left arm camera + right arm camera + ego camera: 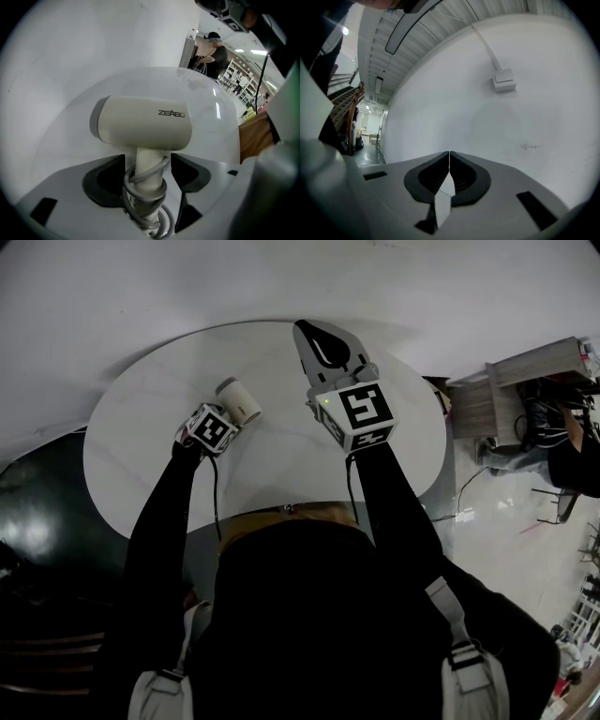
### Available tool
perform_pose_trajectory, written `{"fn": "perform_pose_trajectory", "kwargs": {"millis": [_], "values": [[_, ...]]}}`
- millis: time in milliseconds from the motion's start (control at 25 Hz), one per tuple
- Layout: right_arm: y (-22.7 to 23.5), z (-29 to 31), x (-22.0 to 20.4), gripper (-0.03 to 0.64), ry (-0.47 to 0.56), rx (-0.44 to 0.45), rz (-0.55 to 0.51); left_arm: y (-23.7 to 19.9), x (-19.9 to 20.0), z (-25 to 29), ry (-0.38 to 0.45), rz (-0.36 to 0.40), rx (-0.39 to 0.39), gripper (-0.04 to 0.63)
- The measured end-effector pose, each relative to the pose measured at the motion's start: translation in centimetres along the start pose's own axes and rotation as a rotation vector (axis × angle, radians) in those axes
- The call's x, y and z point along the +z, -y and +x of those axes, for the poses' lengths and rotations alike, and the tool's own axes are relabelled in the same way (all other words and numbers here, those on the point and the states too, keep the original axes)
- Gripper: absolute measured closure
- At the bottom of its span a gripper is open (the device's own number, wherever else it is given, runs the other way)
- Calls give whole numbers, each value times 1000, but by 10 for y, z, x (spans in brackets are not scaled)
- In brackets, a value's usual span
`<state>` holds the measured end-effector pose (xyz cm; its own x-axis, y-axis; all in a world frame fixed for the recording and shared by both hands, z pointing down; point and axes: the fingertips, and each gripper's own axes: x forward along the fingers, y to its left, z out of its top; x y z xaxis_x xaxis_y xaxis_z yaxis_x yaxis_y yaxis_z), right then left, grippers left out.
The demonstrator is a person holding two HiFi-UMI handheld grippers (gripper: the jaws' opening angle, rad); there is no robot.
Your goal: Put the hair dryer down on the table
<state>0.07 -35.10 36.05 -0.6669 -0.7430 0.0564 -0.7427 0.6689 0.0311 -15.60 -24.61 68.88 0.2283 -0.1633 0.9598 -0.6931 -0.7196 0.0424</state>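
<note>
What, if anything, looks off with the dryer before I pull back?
Nothing spilled or damaged. The hair dryer sits barrel-down on the table, handle pointing up between the left gripper's open jaws, cord wound round it. Propped like that, it may roll or tip.

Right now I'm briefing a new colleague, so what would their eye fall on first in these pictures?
The cream hair dryer, its grey cord wound round the handle, sits on the round white table between the open jaws of the left hand-held gripper. The right hand-held gripper stands out too, shut and empty, held level above the table's far side toward the white wall.
</note>
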Motion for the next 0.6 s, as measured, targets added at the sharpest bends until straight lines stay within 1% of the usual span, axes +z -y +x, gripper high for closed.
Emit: {"fn": "perform_pose_trajectory", "kwargs": {"millis": [320,440,600], "values": [[0,-2,4,589,13,10,12,0,7,-13,19,9,37,275],[-6,-1,6,589,22,25,12,-4,7,-24,36,-14,64,275],[-15,1,8,590,27,37,2,-12,11,-41,93,-52,86,275]]}}
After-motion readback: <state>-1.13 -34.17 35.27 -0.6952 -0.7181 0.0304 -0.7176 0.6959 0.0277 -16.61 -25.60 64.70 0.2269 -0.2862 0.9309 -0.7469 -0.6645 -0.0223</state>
